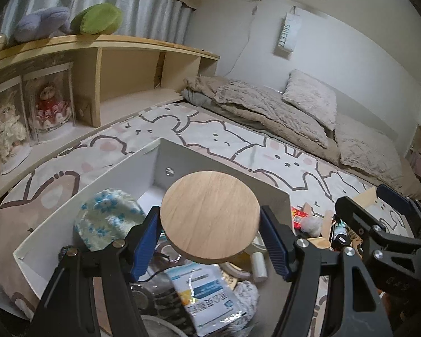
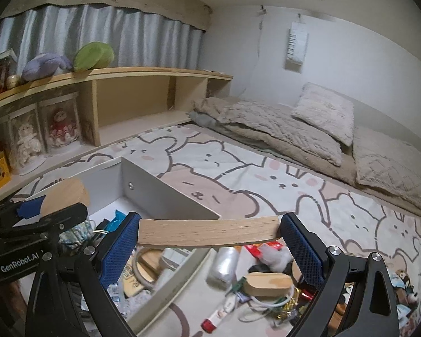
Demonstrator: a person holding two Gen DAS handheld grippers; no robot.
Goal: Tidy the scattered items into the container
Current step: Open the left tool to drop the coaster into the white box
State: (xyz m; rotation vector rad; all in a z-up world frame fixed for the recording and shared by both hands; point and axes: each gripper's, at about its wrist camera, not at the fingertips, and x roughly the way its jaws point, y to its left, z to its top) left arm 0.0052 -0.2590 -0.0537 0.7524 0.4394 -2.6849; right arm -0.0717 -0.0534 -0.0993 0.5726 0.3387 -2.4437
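Note:
In the left wrist view my left gripper (image 1: 210, 219) is shut on a round wooden disc (image 1: 210, 213), its blue pads pressing the disc's left and right edges. The disc hangs over a white open box (image 1: 92, 185) that holds a floral cloth (image 1: 106, 219) and a blue-and-white packet (image 1: 207, 297). My right gripper (image 2: 207, 233) is shut on a wooden piece (image 2: 207, 231) seen edge-on, above the box's near right wall (image 2: 171, 193). Loose items lie on the bunny-print cover to the right: a silver tube (image 2: 224, 264), an oval wooden block (image 2: 269, 283), a red-and-white tube (image 2: 219, 317).
A low wooden shelf (image 2: 132, 78) with boxed dolls (image 2: 61, 132) and plush toys runs along the left. Folded beige blankets and pillows (image 2: 322, 112) lie at the far side. The left gripper (image 2: 50, 205) shows at the right view's left edge.

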